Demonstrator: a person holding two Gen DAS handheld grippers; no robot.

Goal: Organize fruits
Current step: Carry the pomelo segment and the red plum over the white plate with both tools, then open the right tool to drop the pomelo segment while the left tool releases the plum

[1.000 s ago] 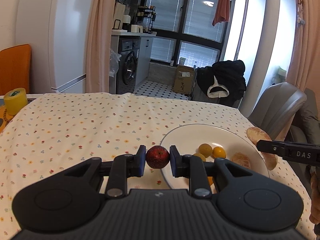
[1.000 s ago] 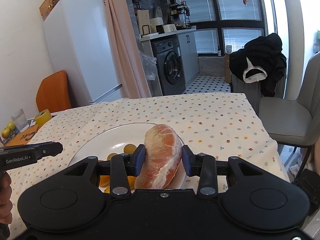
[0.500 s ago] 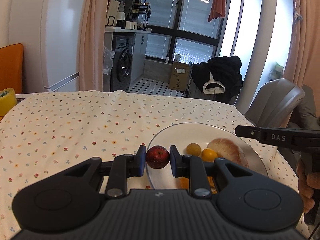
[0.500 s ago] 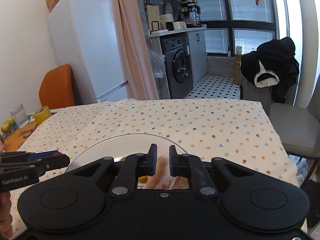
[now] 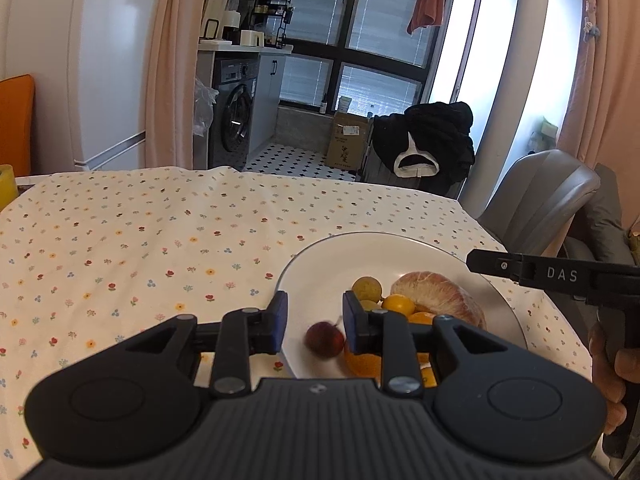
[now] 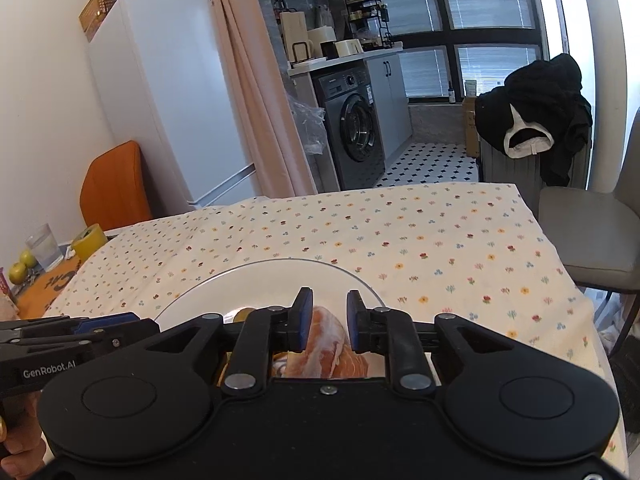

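A white plate [image 5: 362, 237] sits on the floral tablecloth and holds a peeled pomelo piece [image 5: 436, 294], small yellow fruits [image 5: 368, 288] and orange ones [image 5: 362, 362]. My left gripper [image 5: 315, 322] is open just above the plate's near left rim. A small dark red fruit [image 5: 325, 339], blurred, is free below its fingers, over the plate. My right gripper [image 6: 329, 320] hovers over the plate [image 6: 280, 270] with a narrow gap between its fingers and nothing in them. The pomelo piece [image 6: 326, 346] lies beneath it. From the left wrist view the right gripper [image 5: 476, 261] reaches in from the right.
A grey chair [image 6: 592, 240] stands off the table's right edge. At the far left are a glass of water [image 6: 44, 246], a yellow tape roll [image 6: 89, 242] and green fruits [image 6: 18, 272]. An orange chair [image 6: 112, 188] is behind them. Bare tablecloth [image 5: 140, 240] stretches left of the plate.
My left gripper moved over the plate and opened, letting go of the red fruit. My right gripper dropped the pomelo piece onto the plate, narrowed, and now stands slightly wider.
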